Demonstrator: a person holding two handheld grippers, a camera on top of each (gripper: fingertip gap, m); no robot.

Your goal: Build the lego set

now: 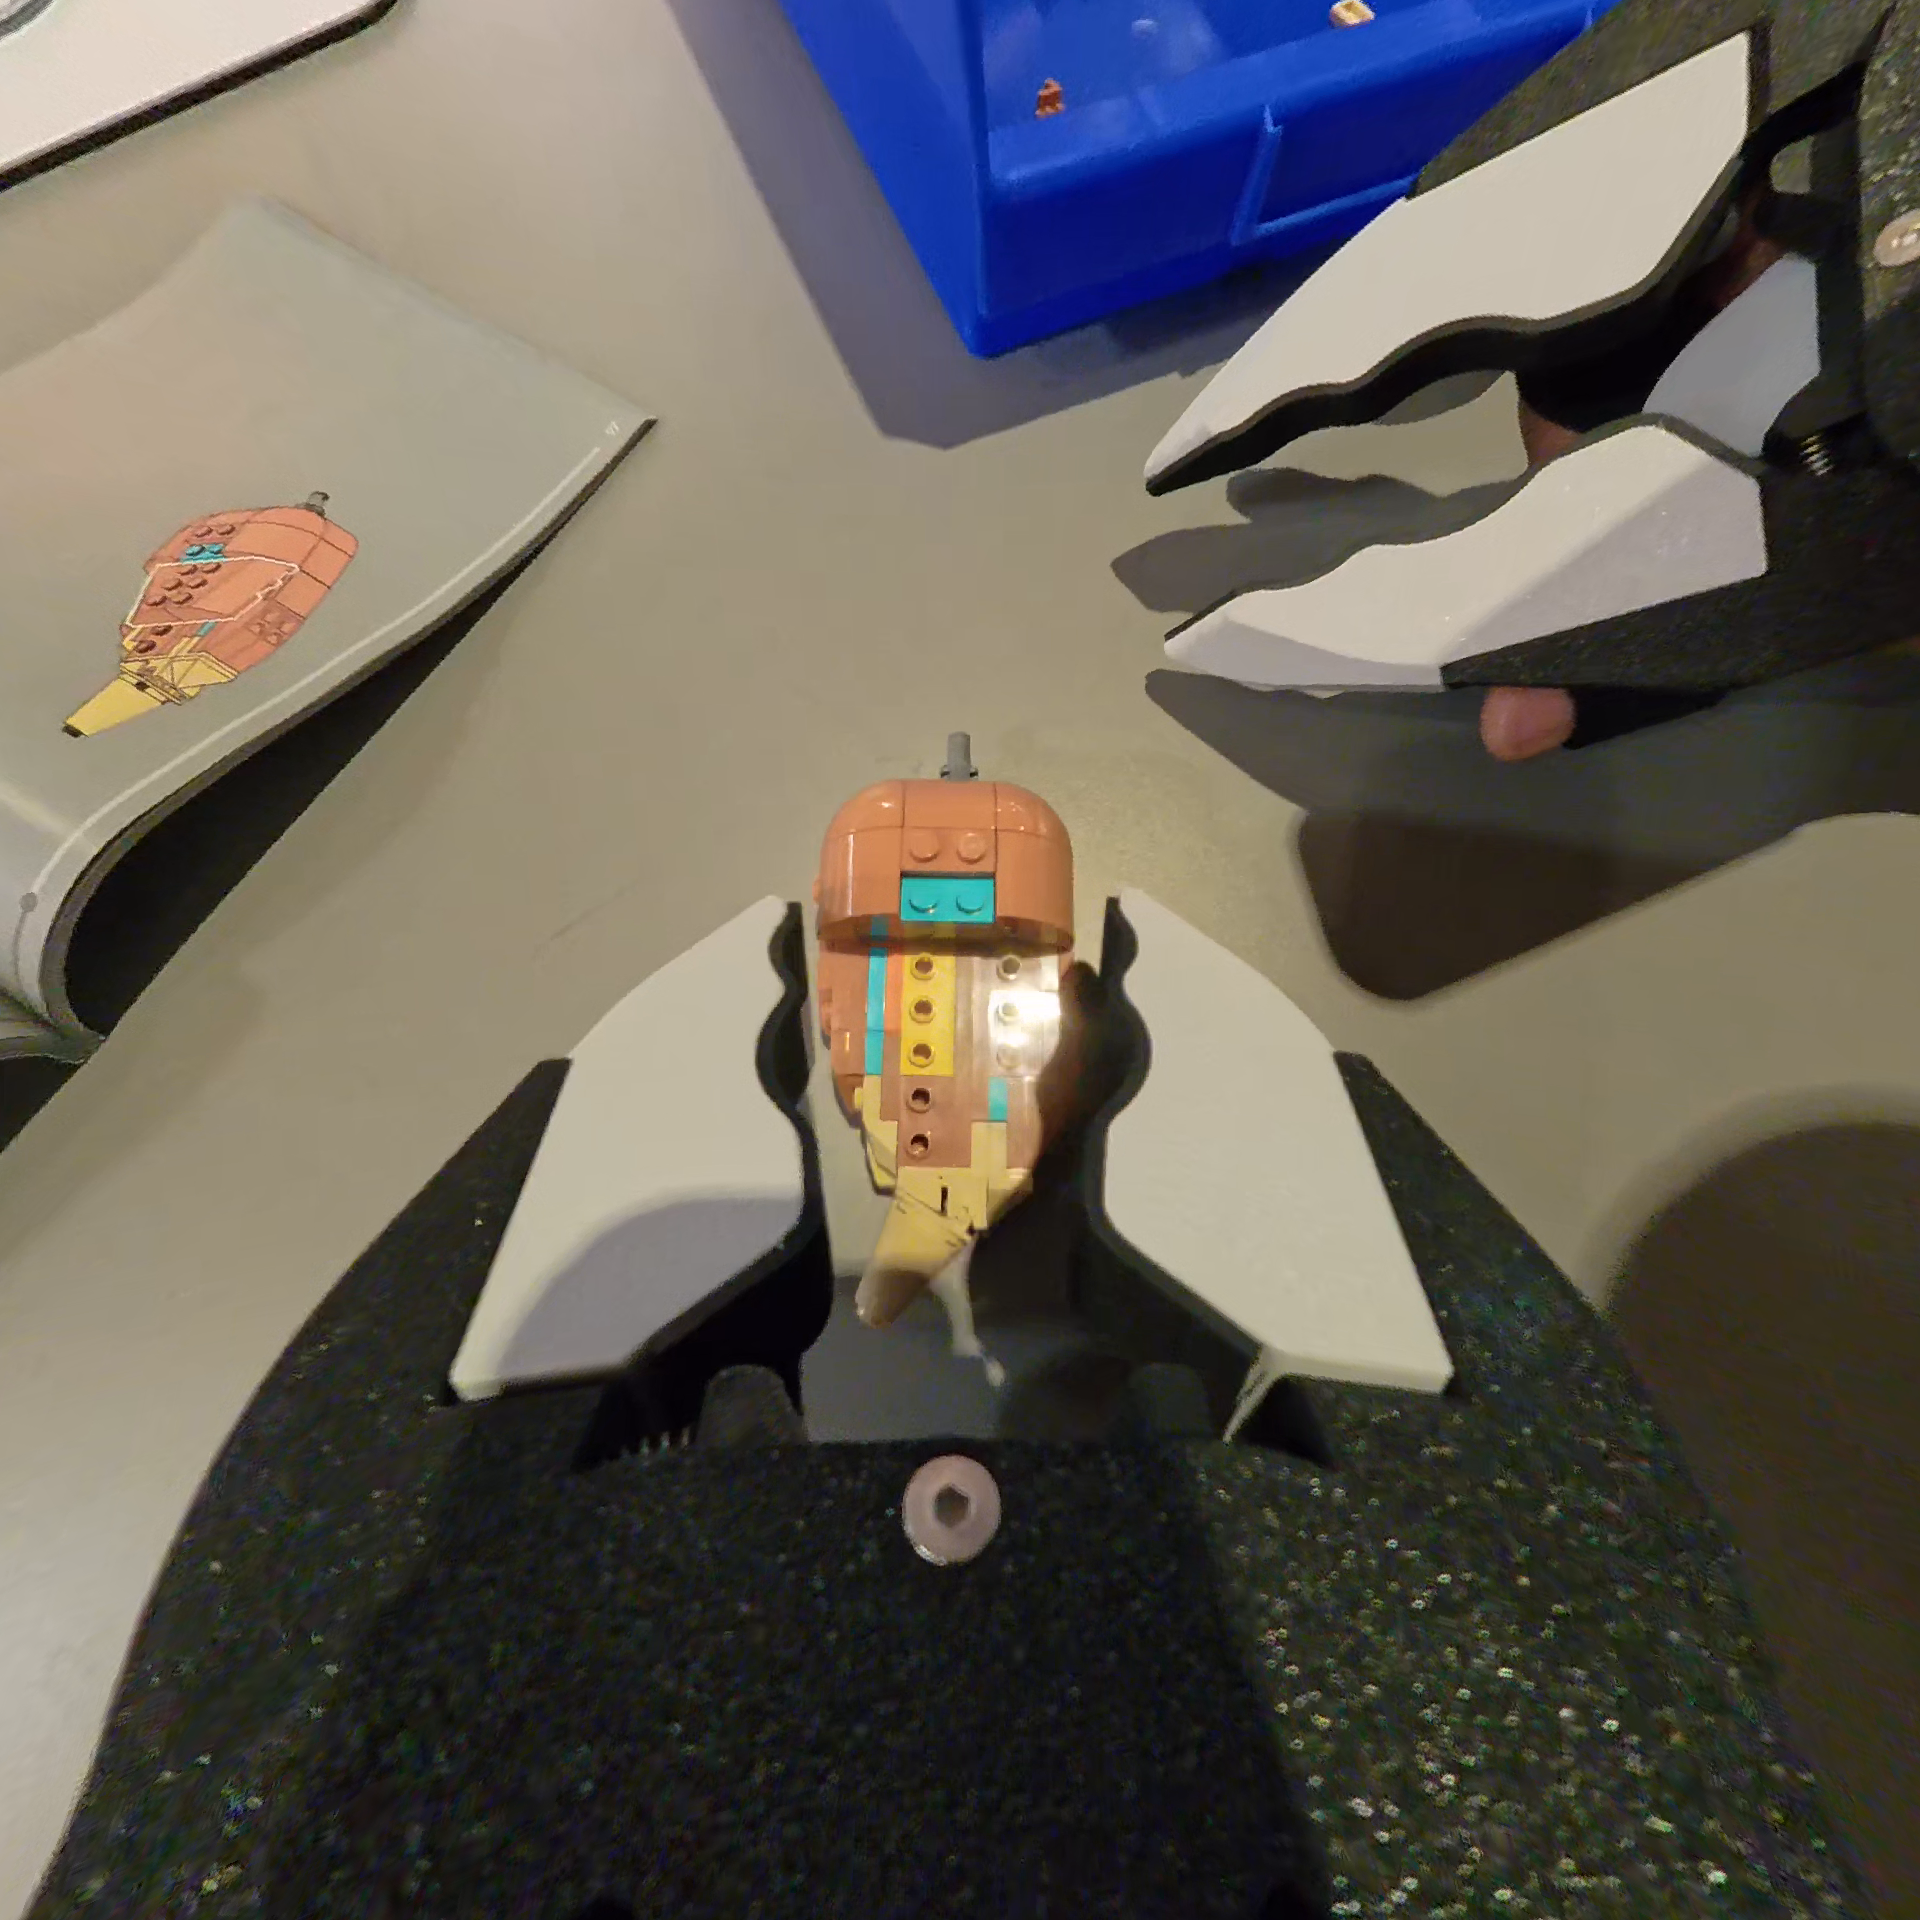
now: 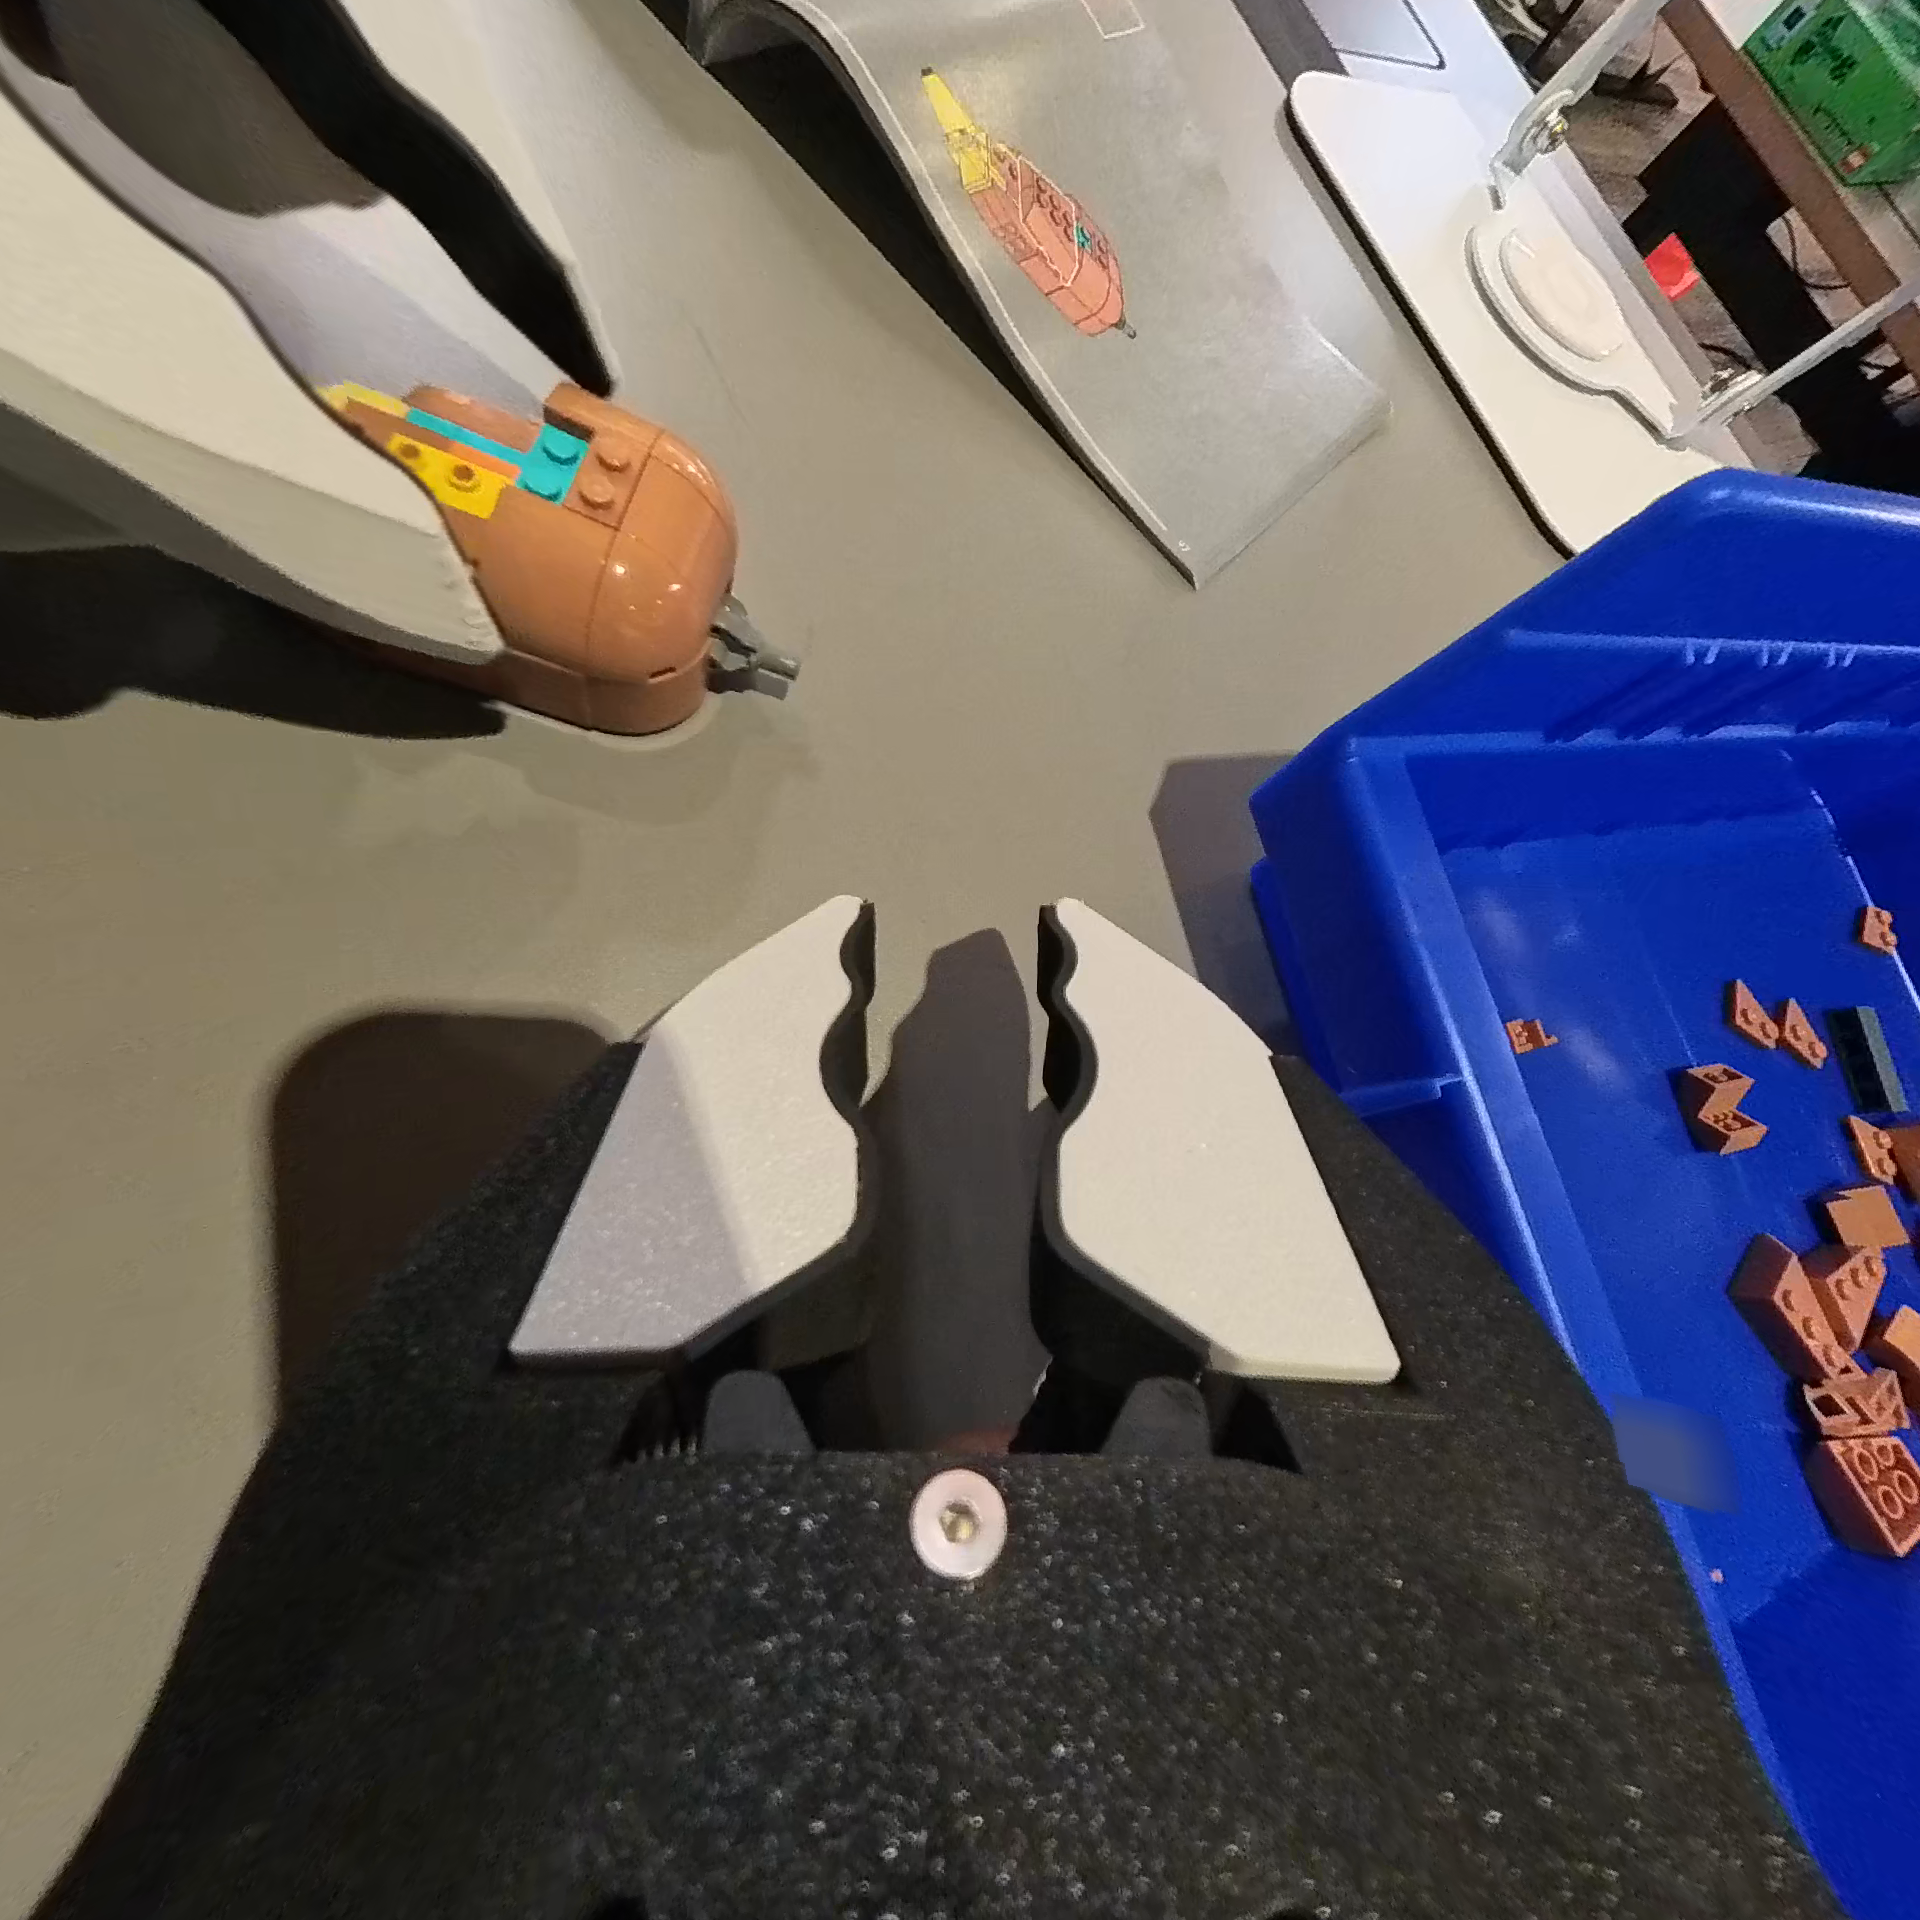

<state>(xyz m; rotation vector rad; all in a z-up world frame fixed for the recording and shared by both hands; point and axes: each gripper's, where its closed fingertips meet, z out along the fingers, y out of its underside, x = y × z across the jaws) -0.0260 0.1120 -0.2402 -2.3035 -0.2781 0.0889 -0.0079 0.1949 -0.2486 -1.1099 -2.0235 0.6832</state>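
Observation:
A partly built lego model (image 1: 940,997), with a rounded brown nose, teal and yellow plates, a tan tail and a grey pin at its tip, rests on the grey table. My left gripper (image 1: 954,912) is shut on its sides. In the right wrist view the model (image 2: 613,561) and the left gripper (image 2: 535,509) sit at the upper left. My right gripper (image 2: 956,920) is open and empty above the bare table, to the right of the model and apart from it. It also shows in the left wrist view (image 1: 1164,561), with a fingertip of the person's hand under it.
A blue bin (image 2: 1538,831) with several loose brown bricks (image 2: 1829,1299) stands right of my right gripper; it is beyond the model in the left wrist view (image 1: 1091,239). An open instruction booklet (image 1: 312,468) (image 2: 1164,312) lies nearby. A white pad (image 2: 1392,270) lies farther off.

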